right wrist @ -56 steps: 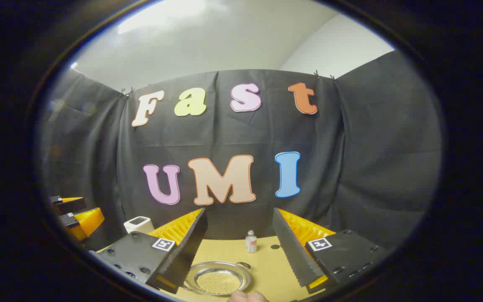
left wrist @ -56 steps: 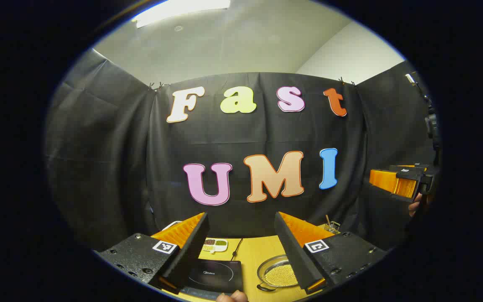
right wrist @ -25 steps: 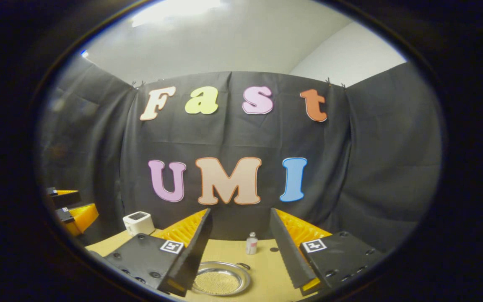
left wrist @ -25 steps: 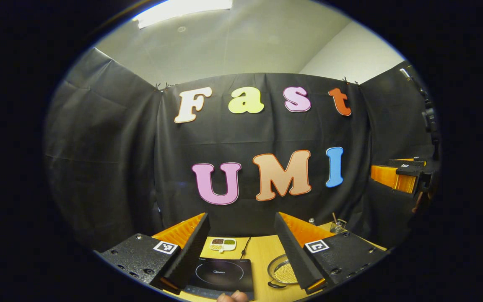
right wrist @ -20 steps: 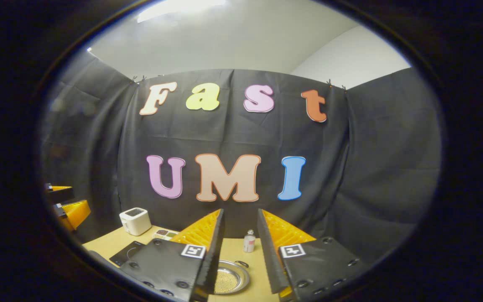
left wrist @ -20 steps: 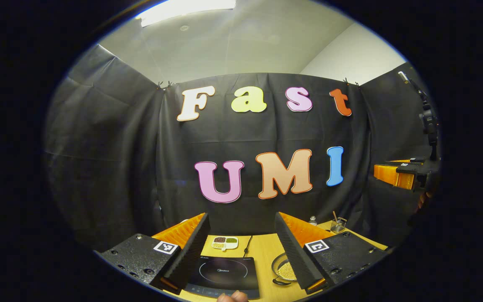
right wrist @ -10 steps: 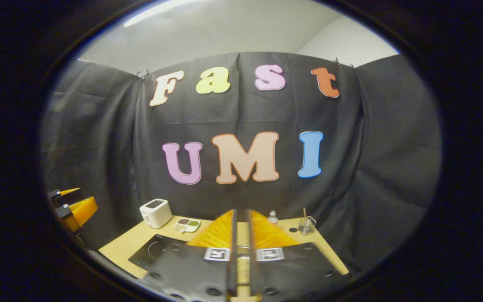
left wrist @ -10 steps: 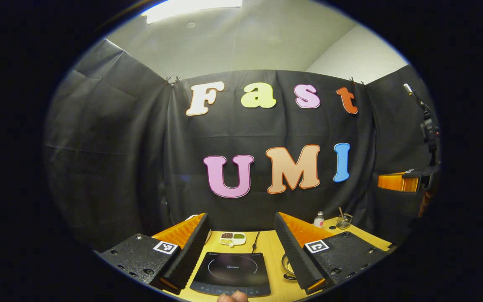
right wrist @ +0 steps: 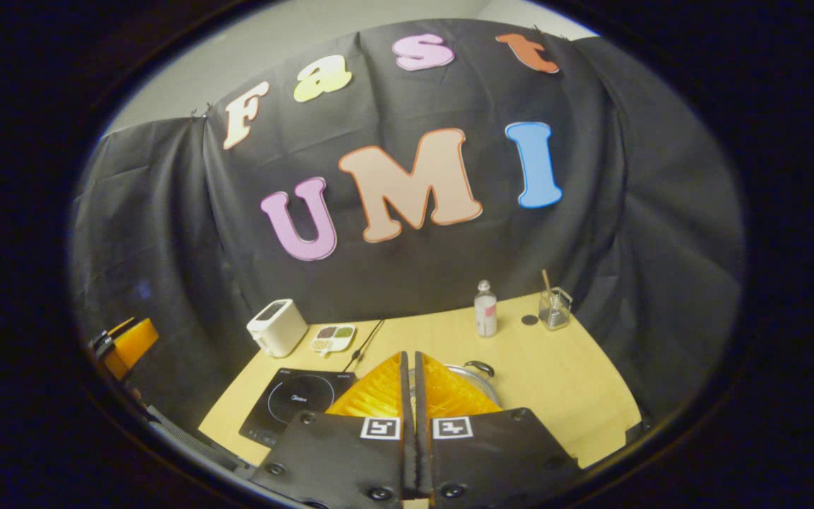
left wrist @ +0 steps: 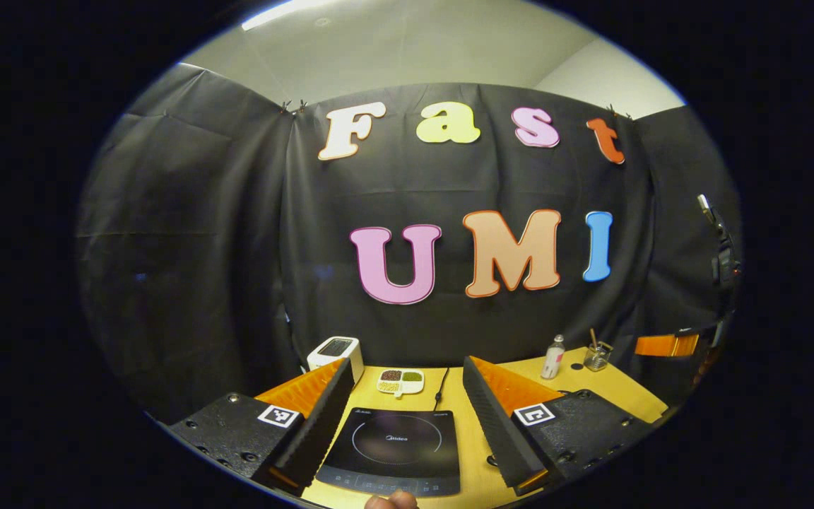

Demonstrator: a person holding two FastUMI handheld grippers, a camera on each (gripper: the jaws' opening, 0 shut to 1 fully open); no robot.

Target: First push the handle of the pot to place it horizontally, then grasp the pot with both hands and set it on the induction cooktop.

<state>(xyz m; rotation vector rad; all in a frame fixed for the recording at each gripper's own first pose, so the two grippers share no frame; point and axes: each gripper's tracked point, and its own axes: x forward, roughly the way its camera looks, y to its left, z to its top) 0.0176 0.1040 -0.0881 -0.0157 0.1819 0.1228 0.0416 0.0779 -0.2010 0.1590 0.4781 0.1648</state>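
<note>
Two claws are up. The left claw [left wrist: 404, 410] gapes wide, empty, over the flat black induction cooktop [left wrist: 391, 449]. The right claw [right wrist: 409, 406] is pressed closed on nothing, above the round steel pot [right wrist: 476, 377] on the wooden counter [right wrist: 562, 382]. Nudge the pot's loop handle [right wrist: 480, 366] gently sideways with closed tips.

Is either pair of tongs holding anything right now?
No. The left tongs stand open above the black induction cooktop; the right tongs are shut on nothing.

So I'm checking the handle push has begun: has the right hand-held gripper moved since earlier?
Yes: the right hand-held gripper closed and tipped down toward the pot on the table.
</note>
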